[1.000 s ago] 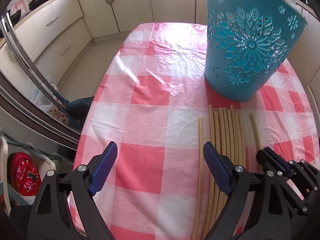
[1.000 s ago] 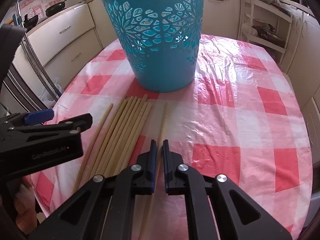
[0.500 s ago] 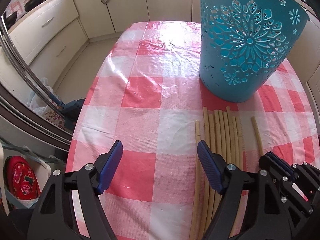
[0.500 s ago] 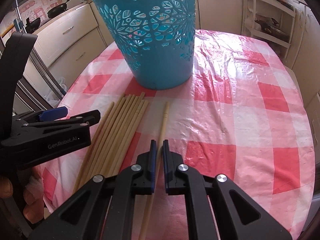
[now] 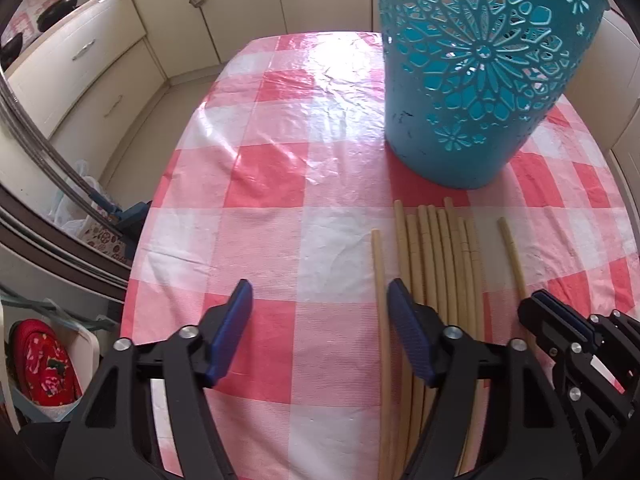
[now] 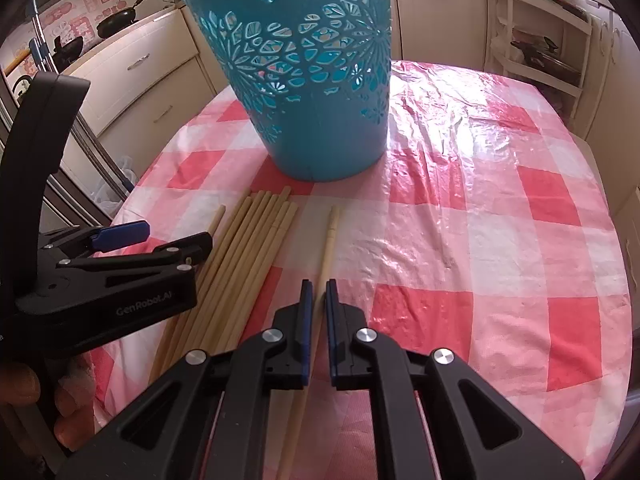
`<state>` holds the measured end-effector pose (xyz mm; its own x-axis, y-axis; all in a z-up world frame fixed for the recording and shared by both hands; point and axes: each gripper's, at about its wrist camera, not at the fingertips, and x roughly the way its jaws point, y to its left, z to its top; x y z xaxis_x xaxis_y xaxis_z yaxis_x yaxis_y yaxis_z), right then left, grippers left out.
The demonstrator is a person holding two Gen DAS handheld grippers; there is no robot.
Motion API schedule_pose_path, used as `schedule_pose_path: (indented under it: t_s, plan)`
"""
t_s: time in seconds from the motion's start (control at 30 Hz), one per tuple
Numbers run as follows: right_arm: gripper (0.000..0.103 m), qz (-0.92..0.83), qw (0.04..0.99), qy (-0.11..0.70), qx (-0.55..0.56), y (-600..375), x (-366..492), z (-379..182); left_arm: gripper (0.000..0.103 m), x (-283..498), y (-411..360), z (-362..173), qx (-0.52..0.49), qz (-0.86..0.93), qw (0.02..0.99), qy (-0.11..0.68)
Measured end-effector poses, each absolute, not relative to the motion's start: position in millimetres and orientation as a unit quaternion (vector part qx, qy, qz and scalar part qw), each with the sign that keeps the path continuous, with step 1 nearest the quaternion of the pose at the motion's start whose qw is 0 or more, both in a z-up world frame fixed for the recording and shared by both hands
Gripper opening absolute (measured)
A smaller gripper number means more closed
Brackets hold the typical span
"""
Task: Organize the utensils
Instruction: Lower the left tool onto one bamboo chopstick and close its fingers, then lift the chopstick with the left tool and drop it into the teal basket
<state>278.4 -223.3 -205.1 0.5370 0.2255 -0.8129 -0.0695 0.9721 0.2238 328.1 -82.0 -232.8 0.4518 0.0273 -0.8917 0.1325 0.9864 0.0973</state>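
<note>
Gripping one lone chopstick in my right gripper. My left gripper hangs released above the table, beside the chopstick bundle and blue basket.

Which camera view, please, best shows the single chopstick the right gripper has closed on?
The right wrist view: the single chopstick runs centrally into the right gripper. The left wrist view shows its far end with the right gripper covering the rest.
</note>
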Motion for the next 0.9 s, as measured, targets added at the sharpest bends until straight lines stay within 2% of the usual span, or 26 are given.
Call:
schedule_pose_path:
  t_s: [0.03, 0.1, 0.13, 0.17, 0.3, 0.4, 0.63, 0.8, 0.9]
  plan:
    - [0.007, 0.085, 0.873, 0.474, 0.083, -224, 279, -205, 0.051, 327, -83, -232, 0.072, -0.042, 0.848, 0.523]
    - [0.007, 0.087, 0.873, 0.472, 0.081, -224, 280, -205, 0.024, 325, -87, -230, 0.065, -0.067, 0.847, 0.524]
    - [0.007, 0.089, 0.874, 0.472, 0.079, -224, 280, -206, 0.018, 325, -90, -229, 0.068, -0.076, 0.845, 0.525]
    - [0.007, 0.090, 0.874, 0.471, 0.079, -223, 280, -206, 0.006, 324, -92, -229, 0.073, -0.082, 0.843, 0.527]
    - [0.007, 0.094, 0.873, 0.471, 0.084, -225, 281, -206, 0.004, 321, -87, -217, 0.057, -0.100, 0.837, 0.536]
    - [0.007, 0.095, 0.873, 0.470, 0.088, -226, 281, -206, 0.004, 321, -68, -172, 0.023, -0.100, 0.858, 0.504]
    - [0.007, 0.097, 0.872, 0.469, 0.101, -229, 280, -208, 0.004, 335, -48, -29, -0.073, -0.154, 0.917, 0.360]
    - [0.007, 0.100, 0.872, 0.467, 0.108, -231, 281, -208, 0.004, 361, -82, 18, -0.097, -0.166, 0.944, 0.269]
    - [0.007, 0.102, 0.873, 0.465, 0.111, -232, 280, -209, 0.004, 383, -99, 23, -0.110, -0.157, 0.951, 0.244]
